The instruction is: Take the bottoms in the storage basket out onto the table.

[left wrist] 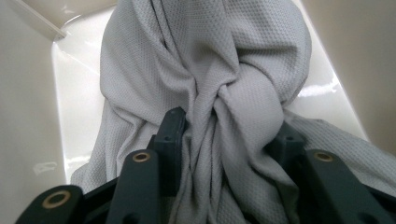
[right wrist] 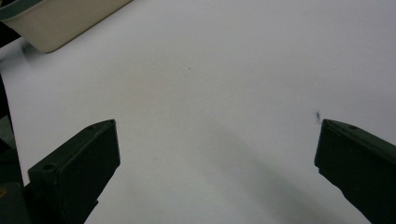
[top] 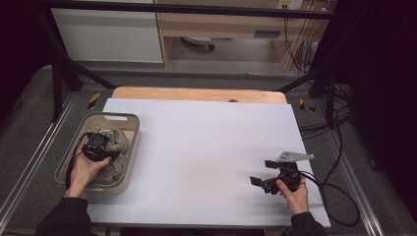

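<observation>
A grey knit cloth (top: 119, 146) lies bunched in a beige bin (top: 113, 117) at the table's left. My left gripper (top: 98, 145) reaches down into the bin, held by the person's left hand. In the left gripper view its jaws (left wrist: 229, 128) squeeze a twisted, knotted fold of the cloth (left wrist: 205, 70) from both sides, with the glossy bin wall (left wrist: 28, 93) around it. My right gripper (top: 262, 172) rests low over the white tabletop at the front right, jaws wide apart. Between those jaws (right wrist: 217, 144) there is only bare table.
The white table sheet (top: 206, 147) spans the space between the two hands. A corner of the bin (right wrist: 60, 23) shows at the top left of the right gripper view. Black cables (top: 339, 196) trail off the table's right edge. A wooden strip (top: 196, 93) runs along the far edge.
</observation>
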`<state>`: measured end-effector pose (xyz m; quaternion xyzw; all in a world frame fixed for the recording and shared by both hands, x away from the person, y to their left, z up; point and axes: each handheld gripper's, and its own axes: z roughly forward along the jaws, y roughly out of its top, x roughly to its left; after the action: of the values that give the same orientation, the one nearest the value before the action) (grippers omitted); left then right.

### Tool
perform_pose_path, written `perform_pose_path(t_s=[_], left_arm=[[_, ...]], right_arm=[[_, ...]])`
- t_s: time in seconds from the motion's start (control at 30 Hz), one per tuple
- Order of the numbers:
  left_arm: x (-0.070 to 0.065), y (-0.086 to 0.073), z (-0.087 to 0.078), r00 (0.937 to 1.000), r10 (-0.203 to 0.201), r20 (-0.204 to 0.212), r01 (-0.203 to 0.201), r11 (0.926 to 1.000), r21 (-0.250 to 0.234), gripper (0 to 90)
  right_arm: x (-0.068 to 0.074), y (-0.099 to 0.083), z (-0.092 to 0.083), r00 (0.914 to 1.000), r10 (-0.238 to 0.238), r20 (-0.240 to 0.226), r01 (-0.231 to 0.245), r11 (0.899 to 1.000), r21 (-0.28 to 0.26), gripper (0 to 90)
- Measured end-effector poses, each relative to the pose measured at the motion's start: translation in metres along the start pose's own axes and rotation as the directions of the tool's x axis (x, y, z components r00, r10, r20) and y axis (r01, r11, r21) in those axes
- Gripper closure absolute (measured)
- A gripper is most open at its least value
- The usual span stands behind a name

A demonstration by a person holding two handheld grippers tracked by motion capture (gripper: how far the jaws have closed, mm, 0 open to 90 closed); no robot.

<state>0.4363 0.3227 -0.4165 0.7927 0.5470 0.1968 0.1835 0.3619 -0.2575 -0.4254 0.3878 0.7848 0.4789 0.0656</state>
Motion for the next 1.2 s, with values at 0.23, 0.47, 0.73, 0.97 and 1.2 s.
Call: perform_pose_path(t_s=[0.23,0.47,0.73,0.97,1.2], left_arm=[[0.001,-0.001,-0.003,1.0000,-0.004,0.002,0.004,0.9999,-0.014,59.6],[0.002,-0.002,-0.006,0.9998,-0.020,0.006,0.021,0.9992,-0.035,61.5],[0.003,-0.004,-0.009,0.9994,-0.033,0.012,0.034,0.9978,-0.057,62.5],[0.005,-0.005,-0.012,0.9983,-0.054,0.020,0.056,0.9945,-0.089,63.4],[0.007,-0.006,-0.016,0.9972,-0.070,0.026,0.073,0.9888,-0.130,64.7]], right_arm=[[0.000,0.000,0.000,1.0000,-0.002,-0.001,0.002,1.000,0.001,0.5],[0.000,0.000,0.000,1.0000,-0.002,0.001,0.002,1.000,-0.002,0.5],[0.000,0.000,0.000,1.0000,-0.001,0.000,0.001,1.000,0.000,0.5],[0.000,0.000,0.000,1.0000,-0.003,0.000,0.003,1.000,-0.002,0.5],[0.000,0.000,0.000,1.0000,-0.002,0.000,0.002,1.000,-0.001,0.5]])
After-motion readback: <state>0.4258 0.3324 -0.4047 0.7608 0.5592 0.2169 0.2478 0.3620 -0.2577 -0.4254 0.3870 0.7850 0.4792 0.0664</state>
